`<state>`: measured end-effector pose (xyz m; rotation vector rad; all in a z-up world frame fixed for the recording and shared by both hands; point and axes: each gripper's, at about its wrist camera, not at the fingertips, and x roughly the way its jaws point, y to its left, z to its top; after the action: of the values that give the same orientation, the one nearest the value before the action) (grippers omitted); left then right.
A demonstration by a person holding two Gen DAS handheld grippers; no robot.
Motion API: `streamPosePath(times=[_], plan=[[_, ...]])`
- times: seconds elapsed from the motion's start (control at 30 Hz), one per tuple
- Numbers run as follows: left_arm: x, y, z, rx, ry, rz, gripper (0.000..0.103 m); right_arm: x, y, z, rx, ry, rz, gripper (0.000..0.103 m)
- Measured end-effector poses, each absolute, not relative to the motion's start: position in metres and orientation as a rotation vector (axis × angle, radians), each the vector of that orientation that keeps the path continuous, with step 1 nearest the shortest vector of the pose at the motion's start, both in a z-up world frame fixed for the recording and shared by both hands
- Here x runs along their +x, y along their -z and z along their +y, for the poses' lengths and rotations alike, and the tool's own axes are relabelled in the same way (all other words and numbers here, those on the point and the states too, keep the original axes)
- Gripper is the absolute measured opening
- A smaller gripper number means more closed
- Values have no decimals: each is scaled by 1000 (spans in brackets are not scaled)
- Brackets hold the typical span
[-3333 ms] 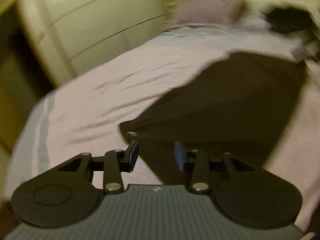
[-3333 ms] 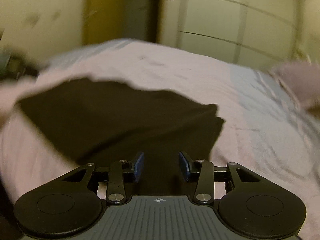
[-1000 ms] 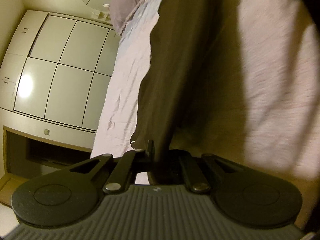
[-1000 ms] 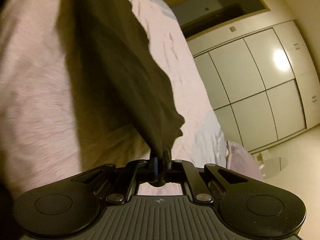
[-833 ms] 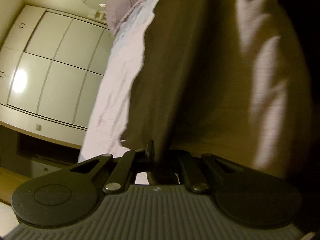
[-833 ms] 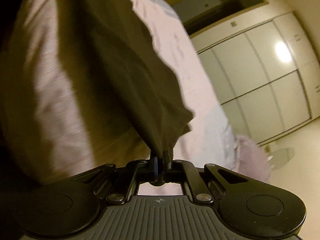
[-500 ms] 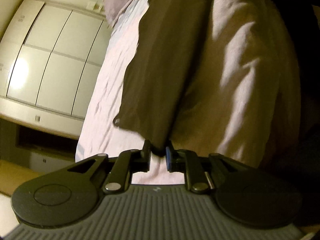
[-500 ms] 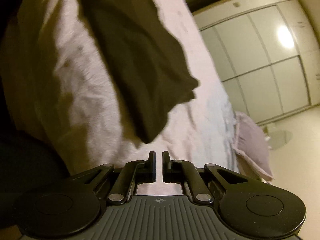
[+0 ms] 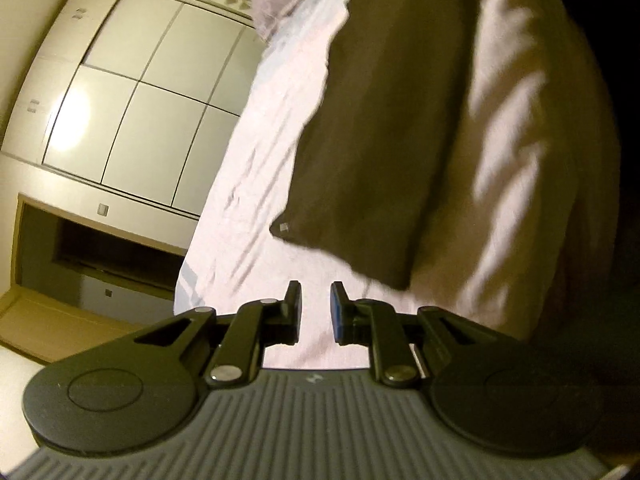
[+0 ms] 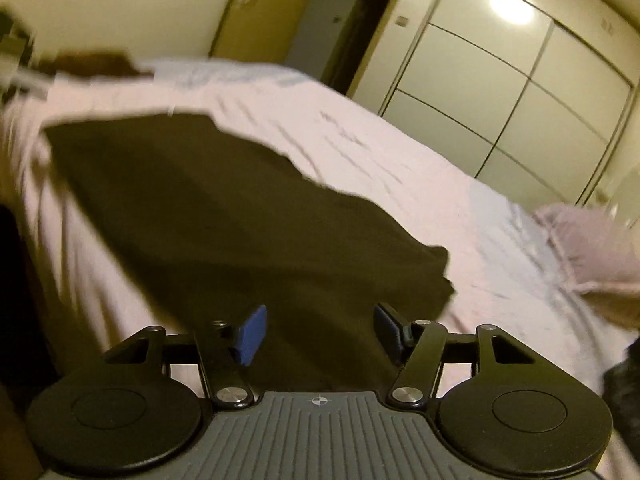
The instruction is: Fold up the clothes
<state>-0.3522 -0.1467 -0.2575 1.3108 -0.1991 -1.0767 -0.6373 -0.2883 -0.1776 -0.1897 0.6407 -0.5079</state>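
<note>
lying folded at frame centre on the bed [image 9: 256,184], the dark garment [image 9: 384,128] is released; left tongs [image 9: 316,308] and right tongs [image 10: 320,332] are parted, the right's jaws just opened, empty; a fresh edge must be gripped next.

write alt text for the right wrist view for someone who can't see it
A dark folded garment lies on a pale pink bedsheet, just ahead of the right gripper, whose blue-padded jaws have just been opening and hold nothing. Behind the bed stand white panelled wardrobe doors; a pale pillow sits at right.
</note>
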Motion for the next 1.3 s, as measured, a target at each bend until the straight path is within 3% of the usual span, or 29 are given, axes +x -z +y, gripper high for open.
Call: streamPosePath(times=[0.03,0.1,0.3,0.53,0.7,0.9,0.97,1.3], plan=[[-353,255,-156,1280,1089,-181,15,-628,174,-295,-168,492,631,48],[-353,252,-175,1215,1111,-143,15,-615,170,-301,-138,470,615,45],[-335,263,-226,1114,1170,74,15,-592,188,-354,-71,486,697,44],[-309,252,-209,1012,1185,155,15,-646,177,-387,41,669,645,44],[-267,243,-240,863,1260,217,15,-612,164,-392,2,611,606,44],[-212,265,-286,878,1350,284,17,-554,195,-454,0,655,760,44],[-198,261,-293,885,1351,350,25,-545,195,-473,46,711,803,44],[-161,139,-279,1056,1366,487,23,-514,67,-406,150,662,1007,45]])
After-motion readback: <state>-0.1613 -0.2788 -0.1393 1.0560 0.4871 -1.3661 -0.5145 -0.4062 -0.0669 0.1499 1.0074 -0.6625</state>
